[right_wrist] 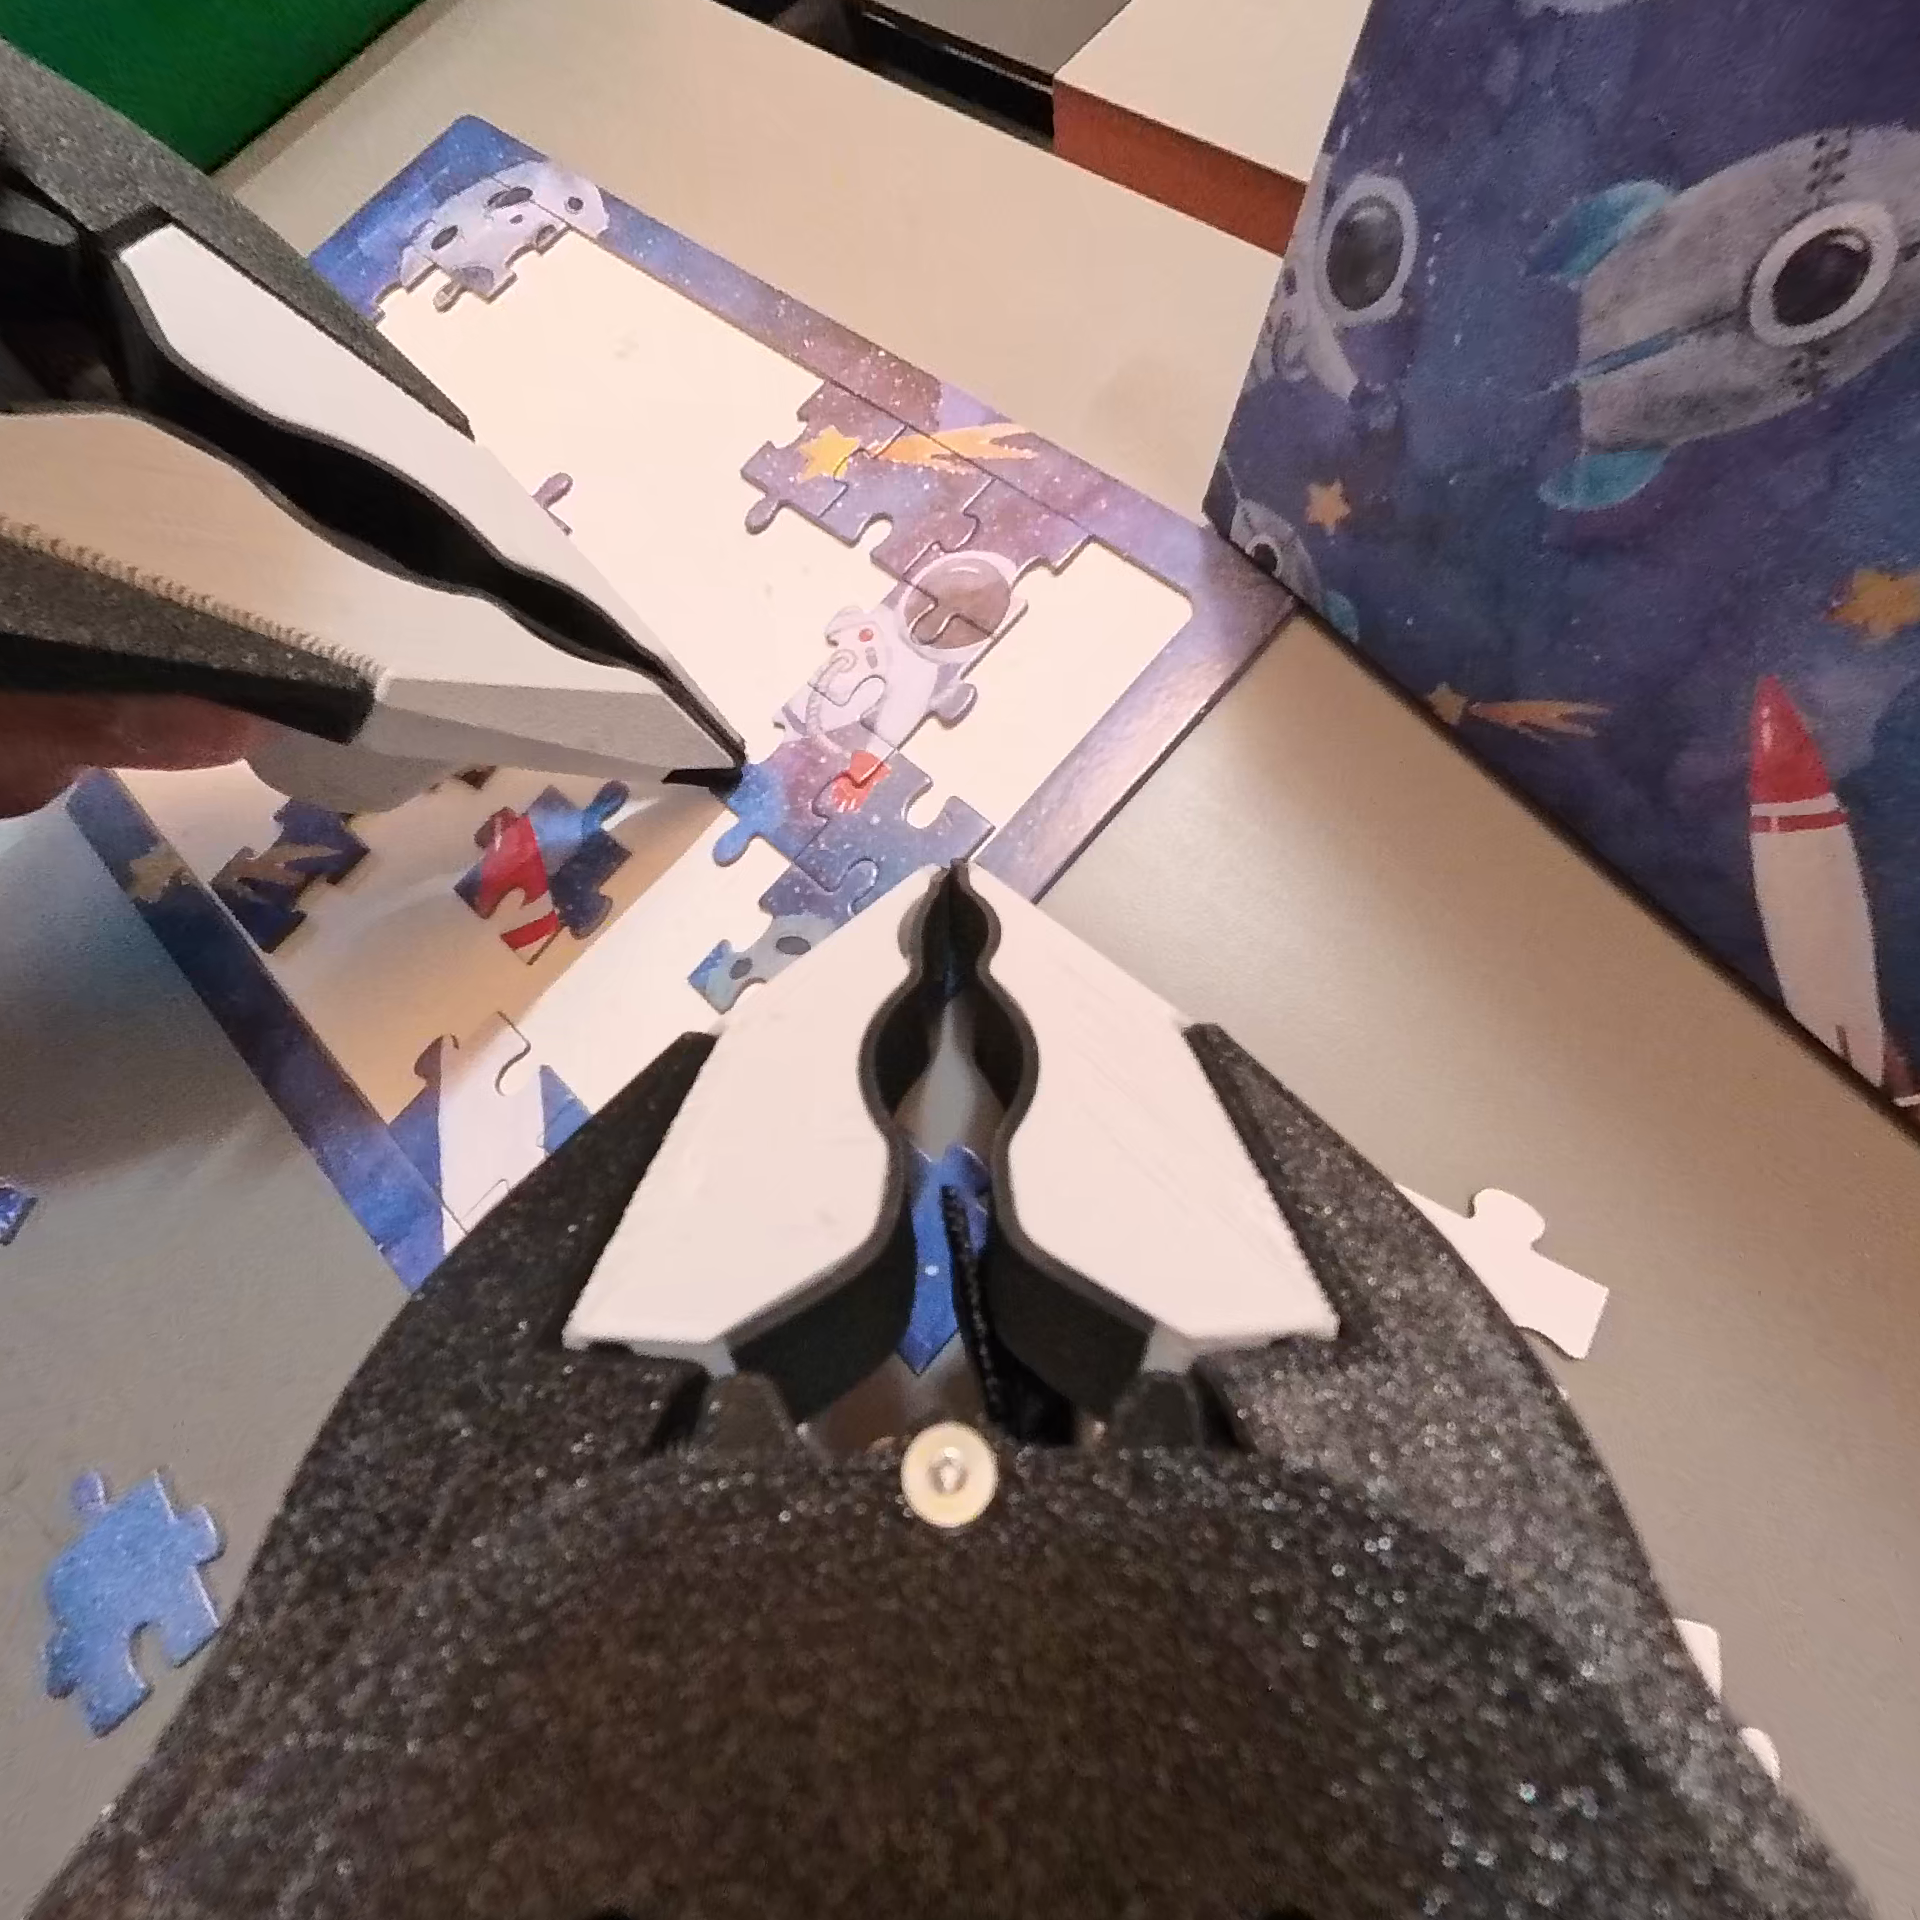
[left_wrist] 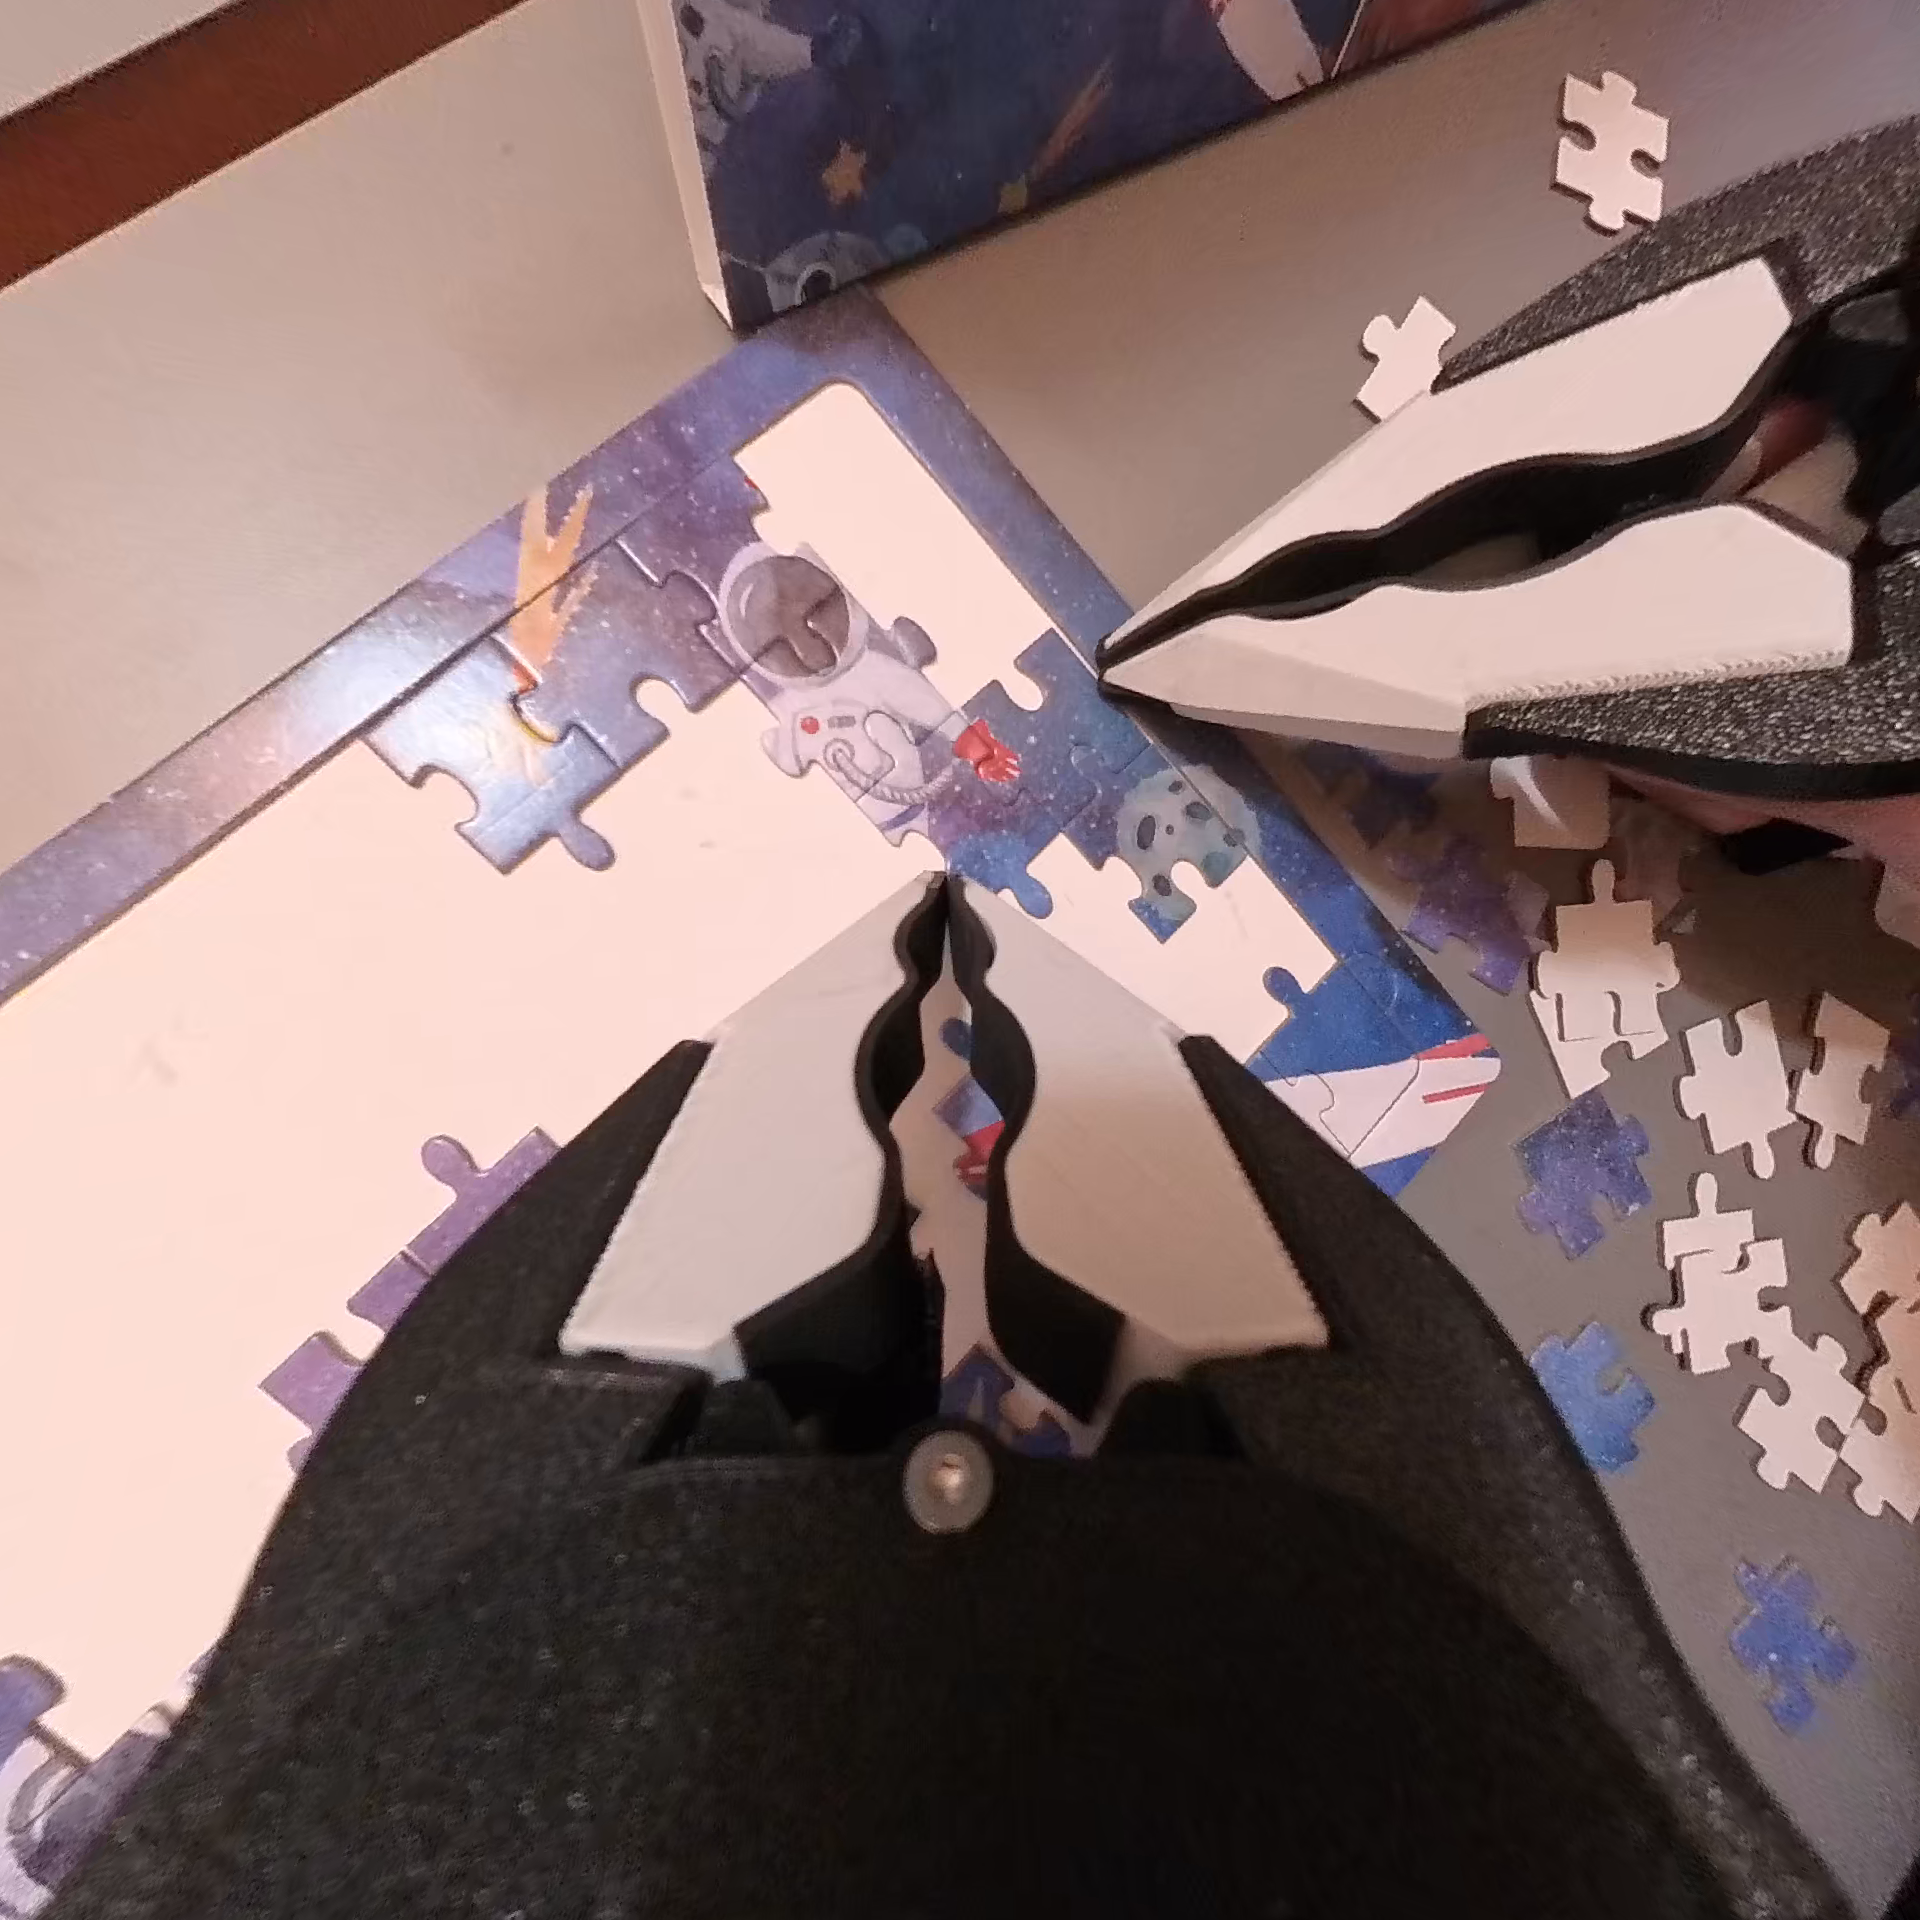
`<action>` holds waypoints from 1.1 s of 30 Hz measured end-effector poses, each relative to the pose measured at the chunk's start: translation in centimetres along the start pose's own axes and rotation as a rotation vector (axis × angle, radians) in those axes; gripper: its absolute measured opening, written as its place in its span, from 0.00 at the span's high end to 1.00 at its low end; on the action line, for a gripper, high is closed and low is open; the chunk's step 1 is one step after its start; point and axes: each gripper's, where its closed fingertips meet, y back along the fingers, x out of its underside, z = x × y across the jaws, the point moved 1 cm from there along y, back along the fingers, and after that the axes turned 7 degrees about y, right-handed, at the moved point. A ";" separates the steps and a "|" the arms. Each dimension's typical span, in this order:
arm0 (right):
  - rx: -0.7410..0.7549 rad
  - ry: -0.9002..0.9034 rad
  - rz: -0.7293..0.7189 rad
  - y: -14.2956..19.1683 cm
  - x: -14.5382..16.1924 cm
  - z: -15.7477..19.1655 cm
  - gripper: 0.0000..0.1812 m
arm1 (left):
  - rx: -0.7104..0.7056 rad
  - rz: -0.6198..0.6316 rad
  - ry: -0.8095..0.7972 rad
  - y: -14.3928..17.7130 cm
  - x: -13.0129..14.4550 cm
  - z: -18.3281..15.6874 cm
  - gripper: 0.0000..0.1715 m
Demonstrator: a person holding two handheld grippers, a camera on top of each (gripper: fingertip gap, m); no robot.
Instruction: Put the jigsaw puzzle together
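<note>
Puzzle tray point(left_wrist: 966, 416) holds joined astronaut pieces point(left_wrist: 821, 675).

warm indoor light, soft shadows, wide-angle edge distortion, slight blur, mild glare

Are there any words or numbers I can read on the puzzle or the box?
None can be read.
Puzzle tray: only pictures, such as an astronaut and a comet.
Box: only drawings of a rocket, stars and round spaceships.
Loose pieces: plain white backs or blue sky, no writing.
Left gripper and right gripper: no labels.
</note>
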 end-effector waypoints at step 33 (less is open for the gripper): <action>0.192 0.081 -0.163 18.9 -3.9 -4.6 0.86 | 0.072 -0.195 -0.193 5.6 -4.6 -7.4 0.85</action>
